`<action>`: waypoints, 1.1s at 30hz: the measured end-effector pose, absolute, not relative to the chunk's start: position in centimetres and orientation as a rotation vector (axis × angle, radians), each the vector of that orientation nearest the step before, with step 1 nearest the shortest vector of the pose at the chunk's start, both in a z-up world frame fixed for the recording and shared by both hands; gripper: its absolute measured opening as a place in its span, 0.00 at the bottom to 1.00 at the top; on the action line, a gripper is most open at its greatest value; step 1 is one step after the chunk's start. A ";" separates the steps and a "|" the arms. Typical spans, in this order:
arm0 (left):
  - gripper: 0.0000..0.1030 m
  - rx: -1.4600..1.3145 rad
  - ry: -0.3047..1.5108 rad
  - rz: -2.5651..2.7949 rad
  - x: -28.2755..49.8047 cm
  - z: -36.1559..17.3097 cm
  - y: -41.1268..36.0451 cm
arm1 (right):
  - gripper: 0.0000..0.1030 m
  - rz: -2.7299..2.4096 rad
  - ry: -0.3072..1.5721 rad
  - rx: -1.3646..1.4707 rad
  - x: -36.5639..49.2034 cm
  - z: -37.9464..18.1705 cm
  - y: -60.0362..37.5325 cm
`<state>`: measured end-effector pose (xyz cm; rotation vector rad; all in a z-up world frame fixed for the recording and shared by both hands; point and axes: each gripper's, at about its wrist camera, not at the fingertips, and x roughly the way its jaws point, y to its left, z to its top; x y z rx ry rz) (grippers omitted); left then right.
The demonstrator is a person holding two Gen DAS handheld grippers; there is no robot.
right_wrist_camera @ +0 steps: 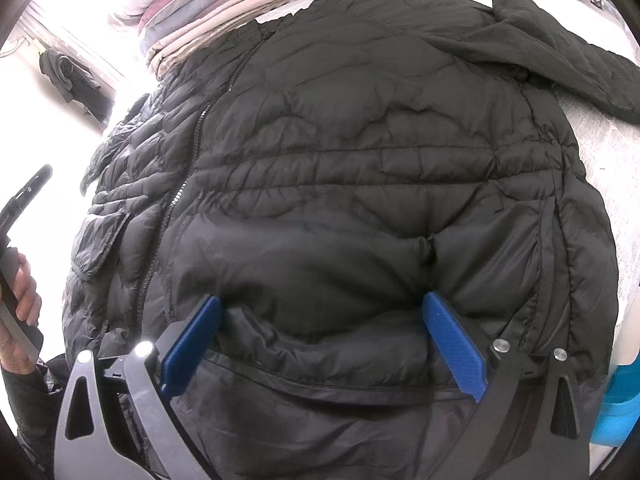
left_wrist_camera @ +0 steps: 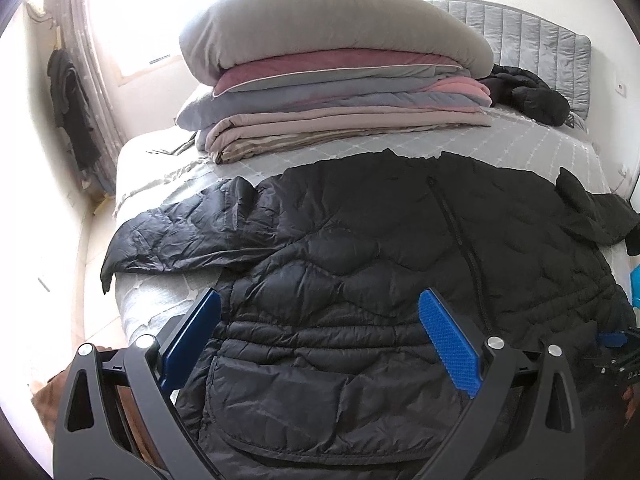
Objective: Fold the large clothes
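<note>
A black quilted puffer jacket point(left_wrist_camera: 380, 248) lies front up on the bed, zipper closed, its sleeves spread to left point(left_wrist_camera: 180, 236) and right point(left_wrist_camera: 592, 208). My left gripper point(left_wrist_camera: 320, 300) hovers open over the jacket's lower left part, above a flap pocket point(left_wrist_camera: 280, 408), with nothing between its blue pads point(left_wrist_camera: 448, 344). In the right wrist view the same jacket point(right_wrist_camera: 360, 140) fills the frame. My right gripper point(right_wrist_camera: 320, 304) is open, its blue fingertips point(right_wrist_camera: 452, 340) pressed into the puffy fabric near the hem, jaws wide apart.
A stack of folded blankets and a grey duvet point(left_wrist_camera: 332, 68) sits at the far side of the bed point(left_wrist_camera: 520, 140). Another dark garment point(left_wrist_camera: 528, 92) lies behind it. A blue object point(right_wrist_camera: 616, 404) is at the right. A hand point(right_wrist_camera: 24, 292) holds the other gripper at the left.
</note>
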<state>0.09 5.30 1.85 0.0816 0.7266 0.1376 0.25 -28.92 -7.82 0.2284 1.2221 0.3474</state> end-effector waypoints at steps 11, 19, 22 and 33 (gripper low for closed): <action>0.93 0.103 0.724 0.144 0.1 1.5 4.4 | 0.94 0.136 0.828 0.763 -2.4 -4.1 -43.0; 0.93 0.178 0.699 0.131 -0.1 1.3 2.0 | 0.94 0.077 0.831 0.801 -2.9 -5.7 -44.8; 0.93 0.194 0.686 0.123 -0.4 1.6 1.5 | 0.94 0.088 0.848 0.781 -2.4 -5.8 -44.3; 0.93 0.173 0.689 0.111 -0.6 1.8 2.0 | 0.94 0.004 0.823 0.506 -2.7 -2.5 -40.2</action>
